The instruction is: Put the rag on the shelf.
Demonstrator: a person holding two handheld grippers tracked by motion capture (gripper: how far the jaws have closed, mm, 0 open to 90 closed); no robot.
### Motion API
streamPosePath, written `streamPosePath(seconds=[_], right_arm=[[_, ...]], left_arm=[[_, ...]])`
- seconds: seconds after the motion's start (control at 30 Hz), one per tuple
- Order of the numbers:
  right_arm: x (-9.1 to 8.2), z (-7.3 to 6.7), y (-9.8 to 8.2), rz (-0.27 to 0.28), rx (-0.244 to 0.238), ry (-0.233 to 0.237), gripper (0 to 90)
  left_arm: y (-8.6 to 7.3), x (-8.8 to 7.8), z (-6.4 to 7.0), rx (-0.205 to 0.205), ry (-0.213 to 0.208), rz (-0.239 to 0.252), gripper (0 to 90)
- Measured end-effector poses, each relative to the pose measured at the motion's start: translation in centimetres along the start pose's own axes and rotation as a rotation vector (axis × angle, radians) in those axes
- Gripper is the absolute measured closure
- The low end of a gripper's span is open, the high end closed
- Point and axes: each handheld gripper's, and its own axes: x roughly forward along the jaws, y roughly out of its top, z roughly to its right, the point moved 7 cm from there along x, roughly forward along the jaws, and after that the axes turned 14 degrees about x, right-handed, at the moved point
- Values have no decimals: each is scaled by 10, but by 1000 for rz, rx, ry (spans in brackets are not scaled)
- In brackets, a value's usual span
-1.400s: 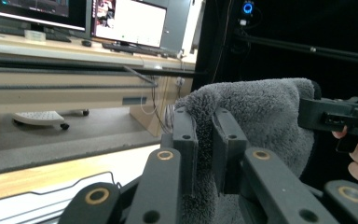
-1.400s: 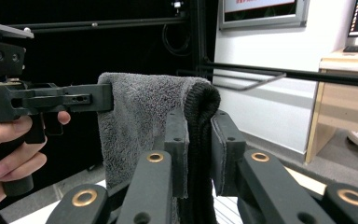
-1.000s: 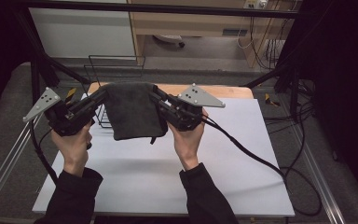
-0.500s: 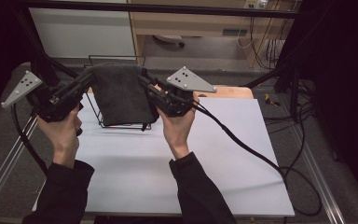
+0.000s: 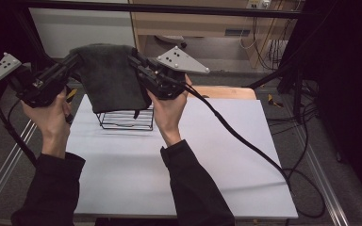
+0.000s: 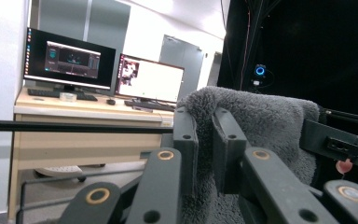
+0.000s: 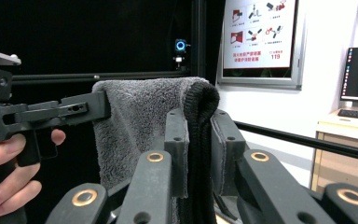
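Since a second ago we lift the dark grey fluffy towel (image 5: 111,77) higher above the black wire rack (image 5: 127,120). Our left gripper (image 5: 78,60) and right gripper (image 5: 134,61) each clamp an upper corner.

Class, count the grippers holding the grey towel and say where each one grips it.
2: the left gripper clamps the grey towel at its upper left corner, the right gripper at its upper right corner, above the wire rack.

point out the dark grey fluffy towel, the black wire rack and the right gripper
dark grey fluffy towel (image 5: 111,77), high view, middle of the hanging cloth
black wire rack (image 5: 125,121), high view, front wire wall
right gripper (image 7: 199,135), right gripper view, between its black jaws, clamped on the towel's edge
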Motion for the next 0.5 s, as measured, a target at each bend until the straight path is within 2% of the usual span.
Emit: streamPosePath(seconds=[0.13, 0.3, 0.4, 0.5], right_arm=[[7, -2, 7, 11, -5, 7, 794], [17, -4, 17, 18, -19, 4, 794], [22, -6, 23, 20, -25, 5, 794], [29, -7, 30, 25, -31, 4, 794]], left_arm=[[9, 2, -5, 18, 11, 7, 813], [18, 4, -12, 17, 26, 20, 813], [23, 6, -18, 3, 30, 30, 813], [29, 7, -22, 16, 39, 35, 813]])
